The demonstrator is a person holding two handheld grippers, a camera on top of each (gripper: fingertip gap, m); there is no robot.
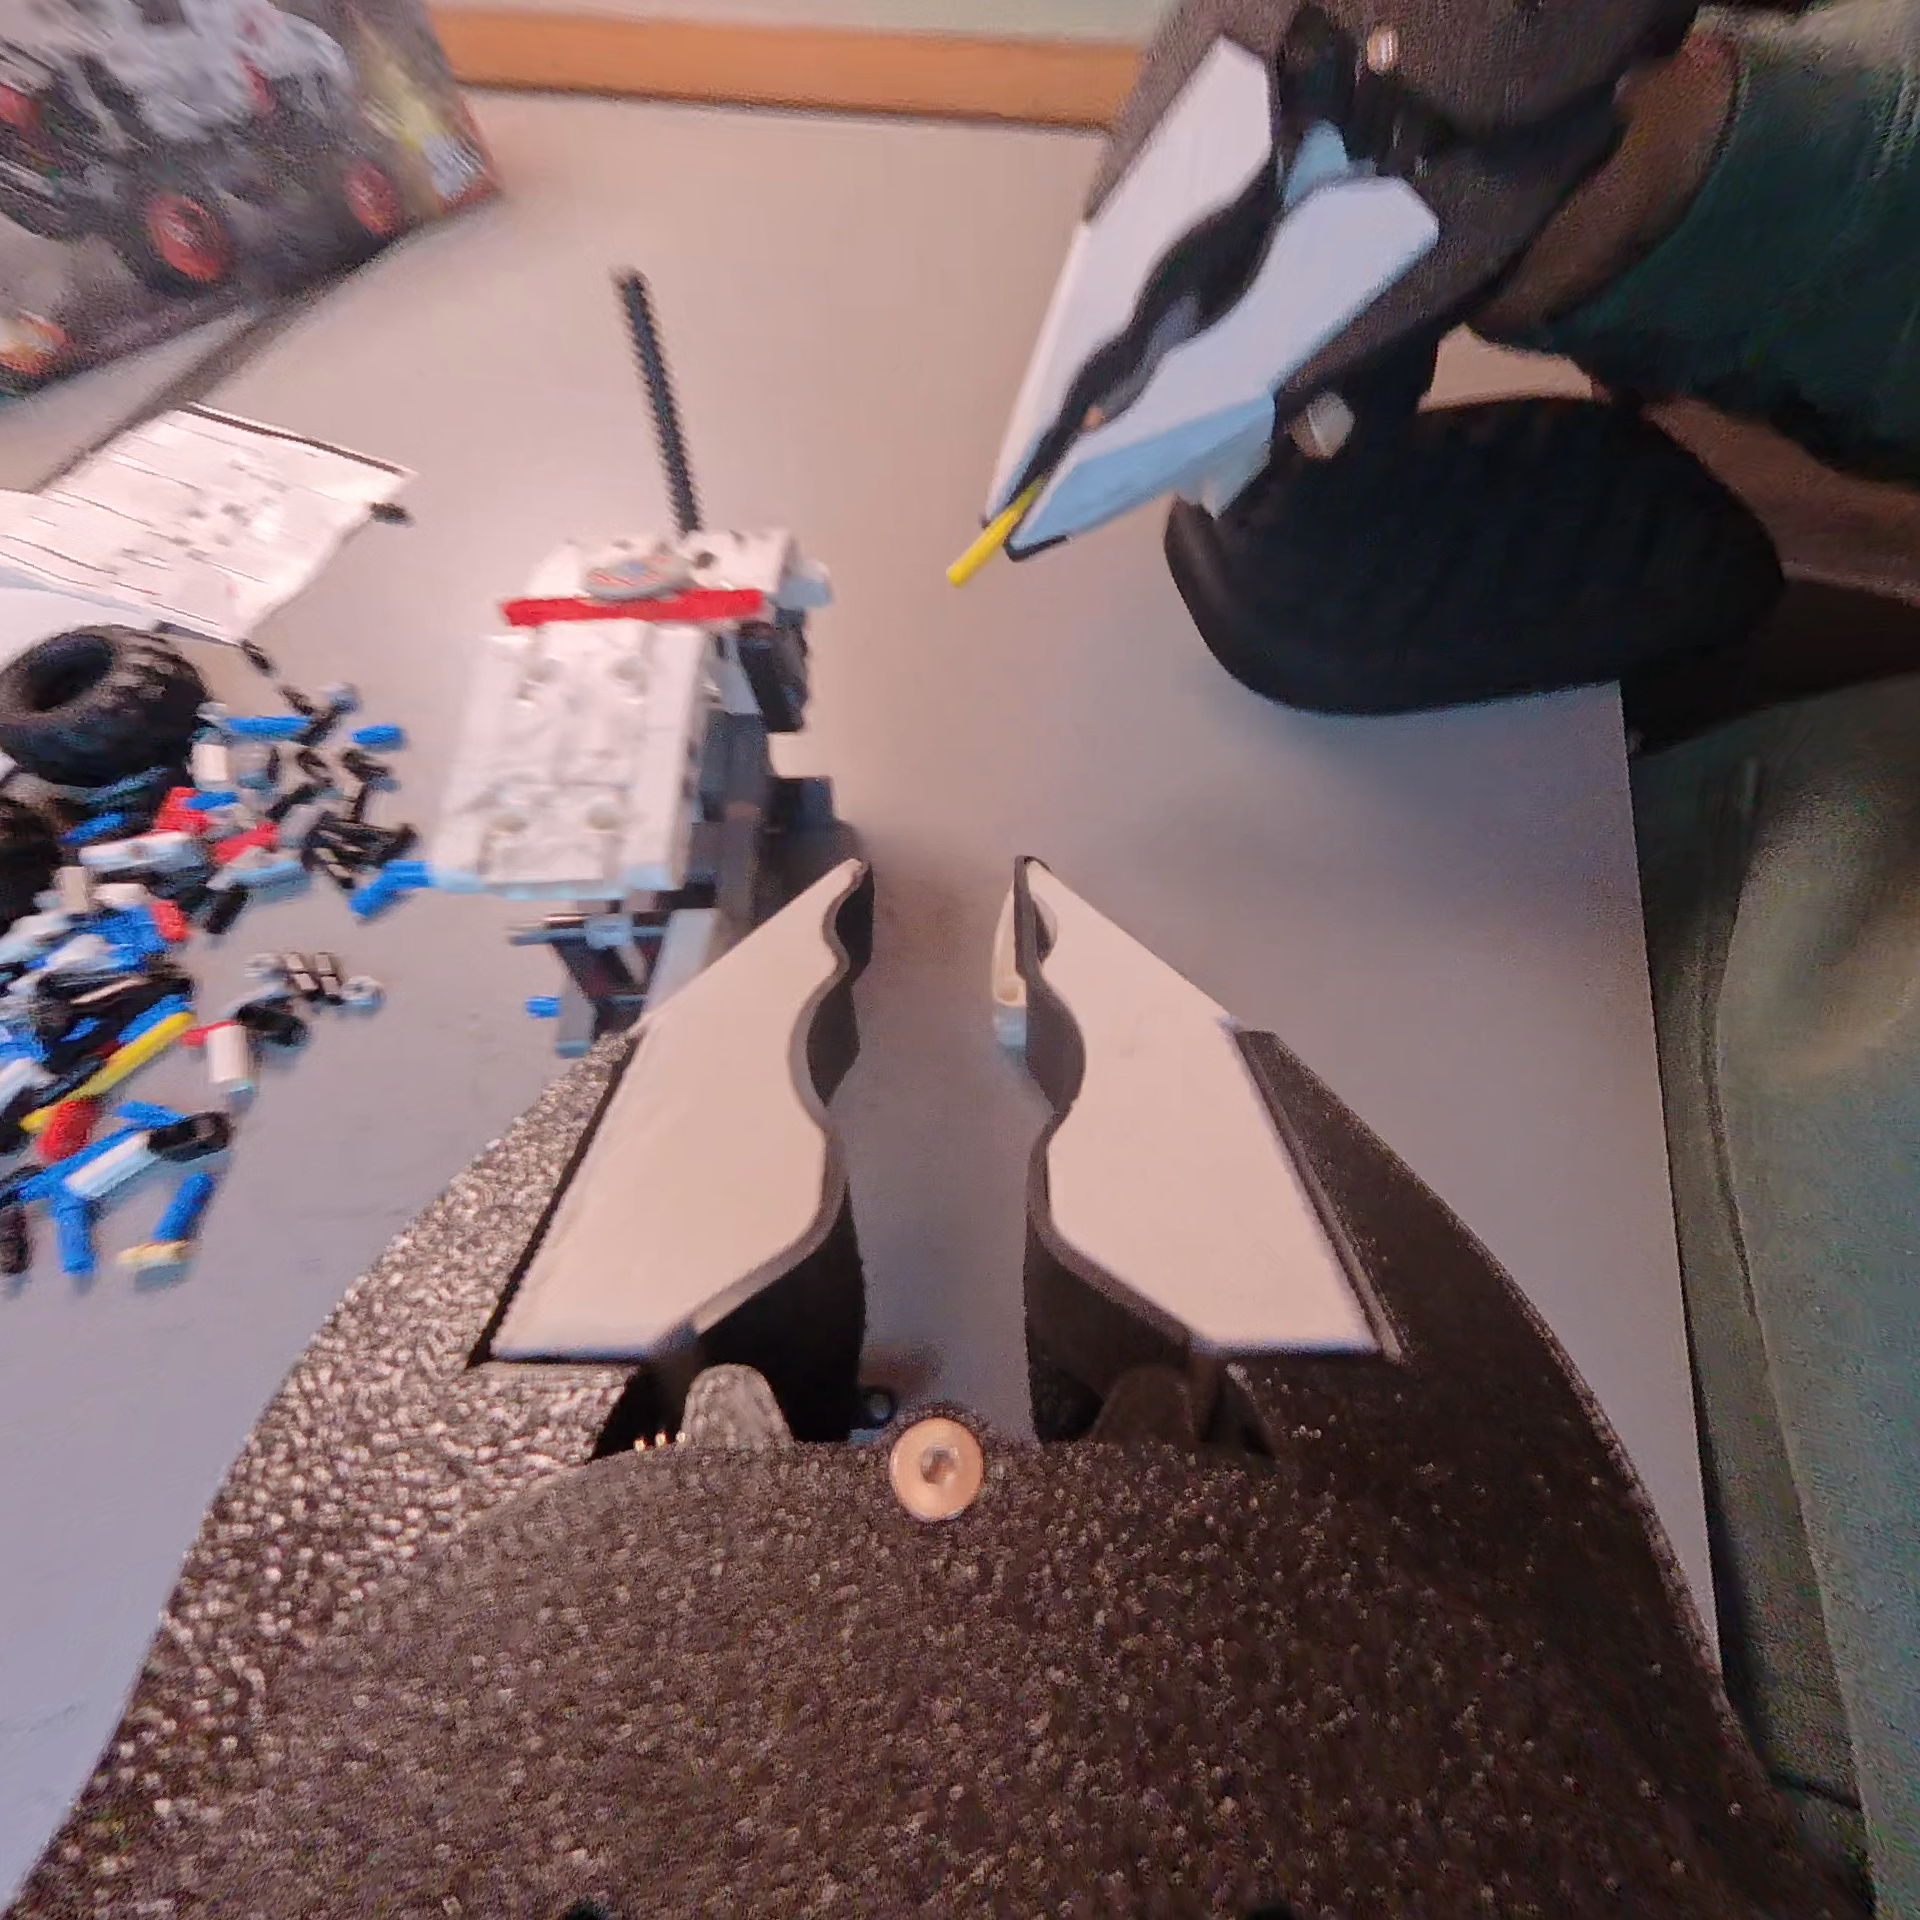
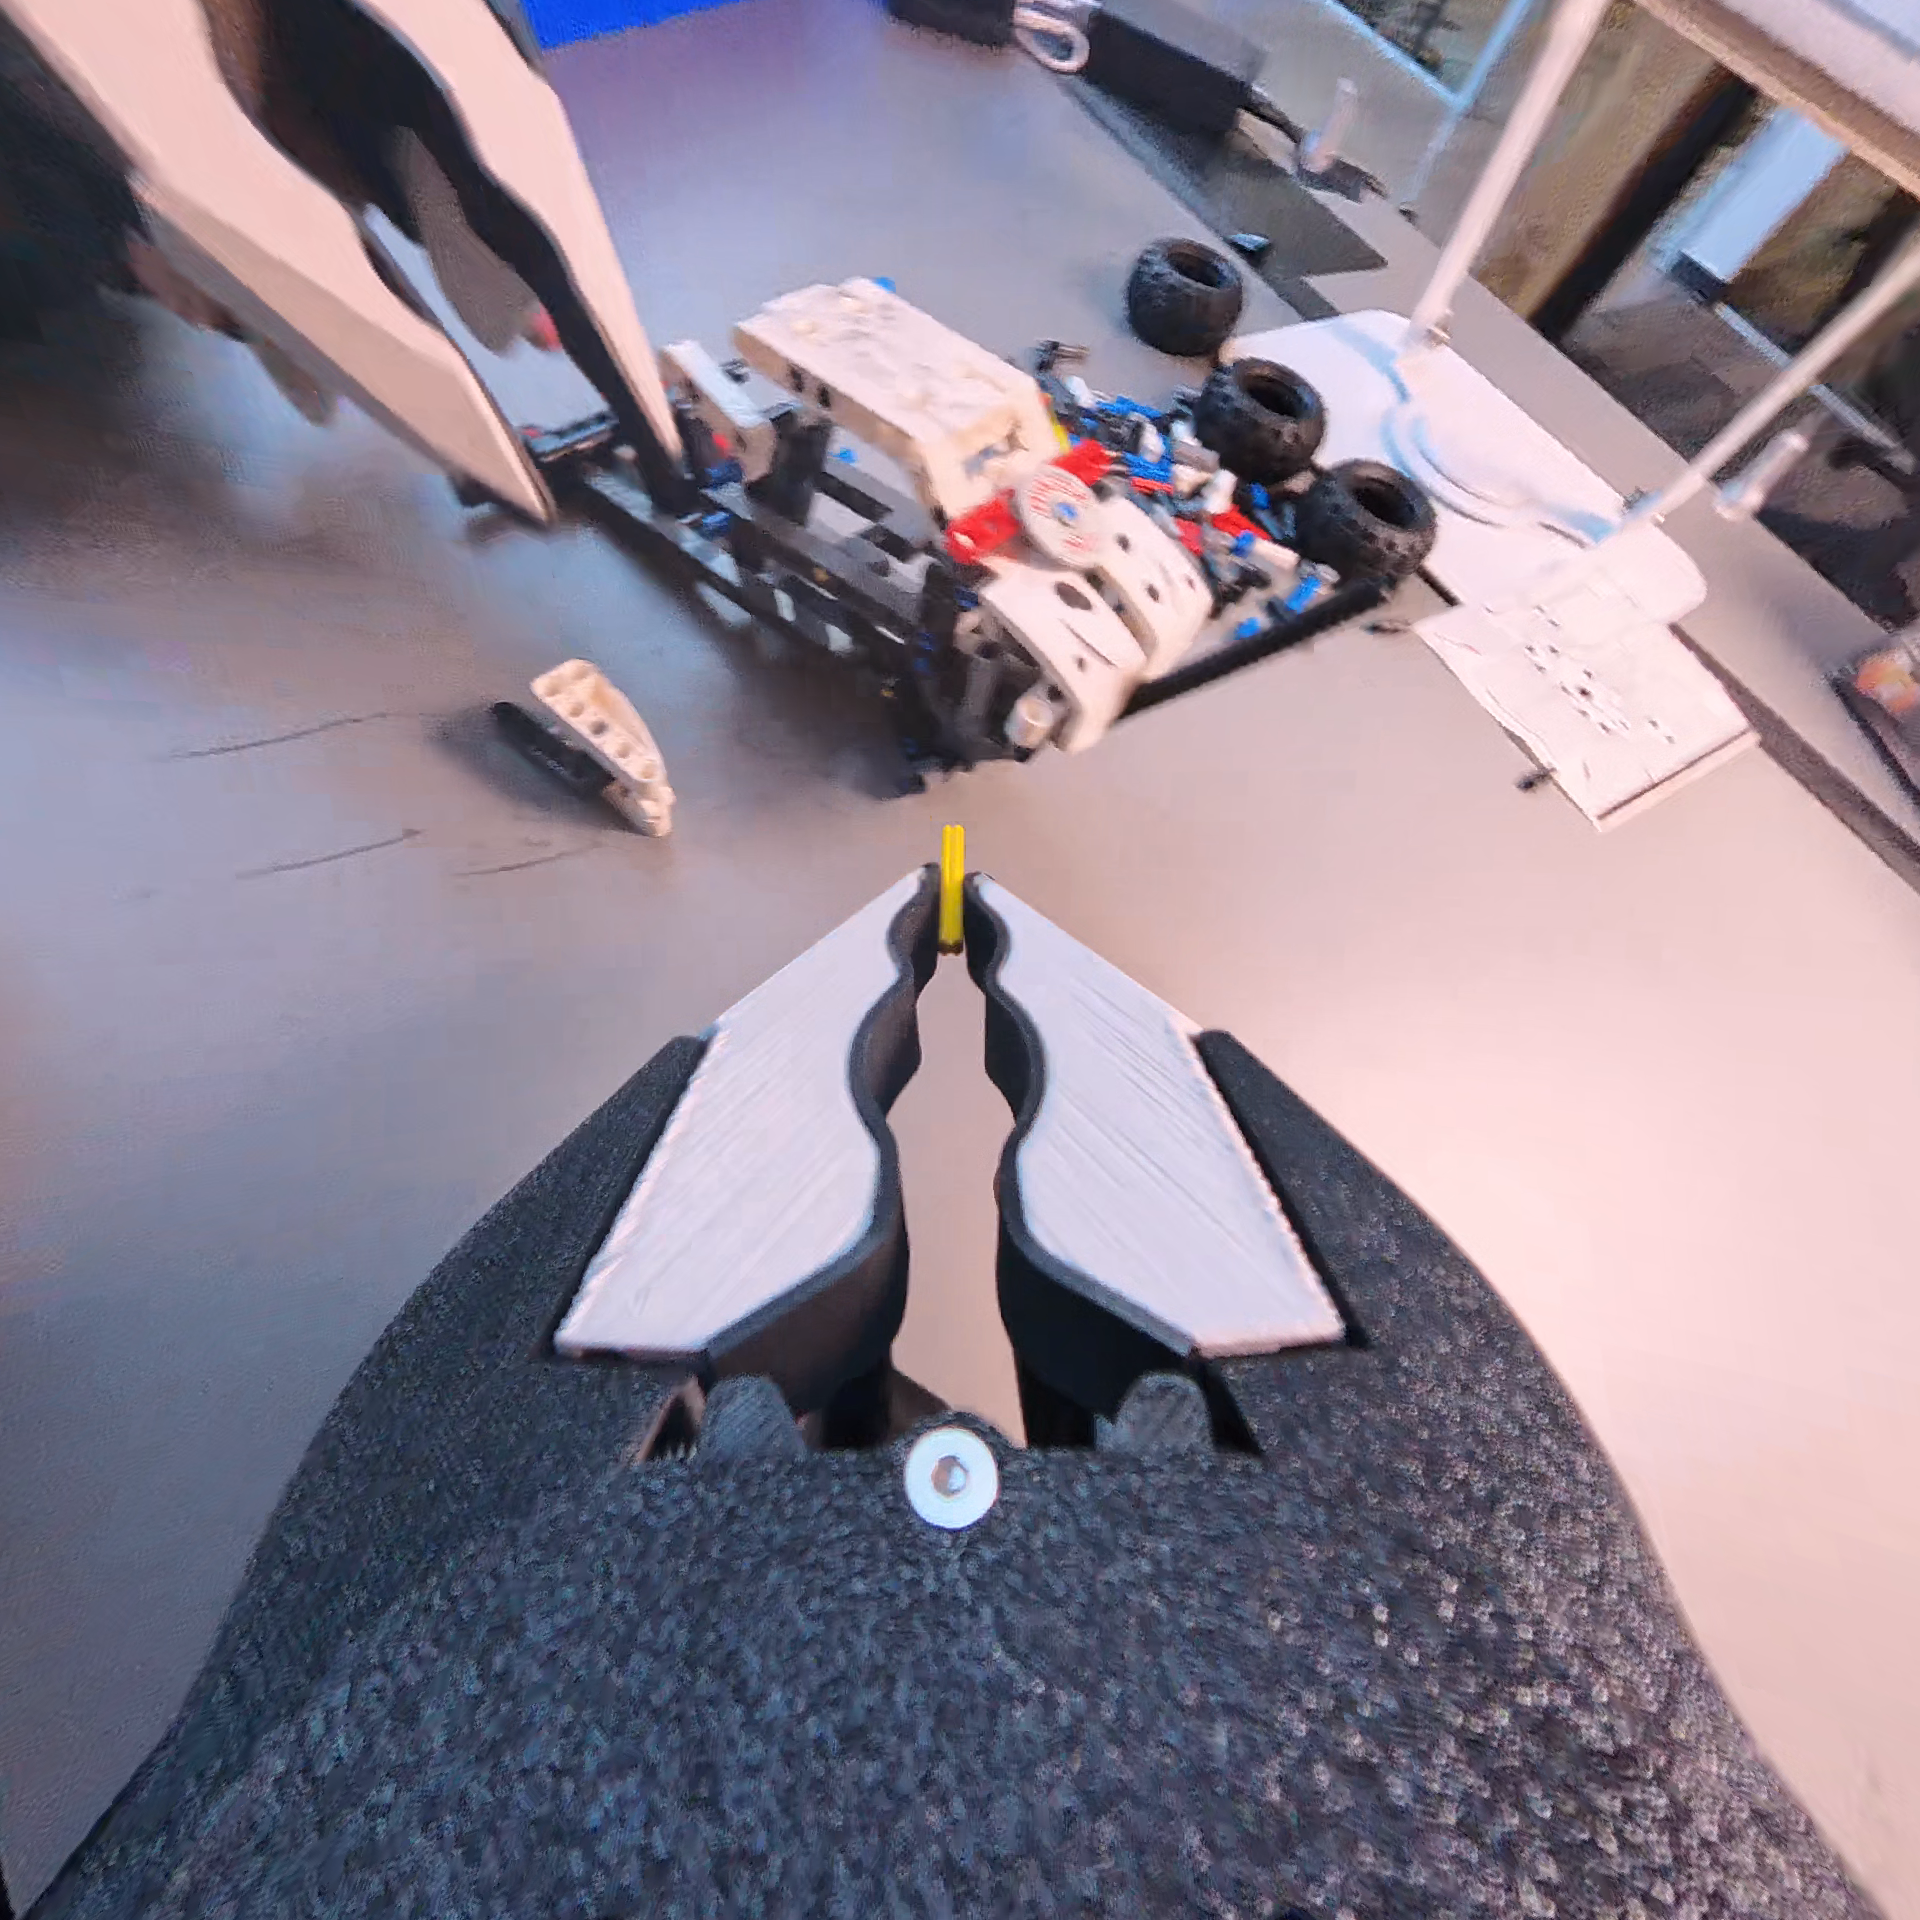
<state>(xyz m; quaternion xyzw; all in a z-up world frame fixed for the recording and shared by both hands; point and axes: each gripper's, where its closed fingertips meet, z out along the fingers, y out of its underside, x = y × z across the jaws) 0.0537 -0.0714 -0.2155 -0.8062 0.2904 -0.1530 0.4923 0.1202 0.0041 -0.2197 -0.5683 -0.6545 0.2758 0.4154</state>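
yellow axle (image 2: 951, 883) pinched in right claw (image 2: 951, 878); left claw (image 1: 940, 862) gapes empty beside one model truck (image 1: 623, 727); three tyres (image 2: 1257, 416).

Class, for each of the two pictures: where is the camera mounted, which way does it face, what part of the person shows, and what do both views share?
Left wrist view: sits on the left gripper, jaws open, looking along it over the grey table at the part-built toy truck; a sleeved arm shows.
Right wrist view: sits on the right gripper, shut on a yellow axle, facing the truck from its other side; no body part shows.
Shared: truck, axle, black tyres, instruction sheet, each other's gripper.
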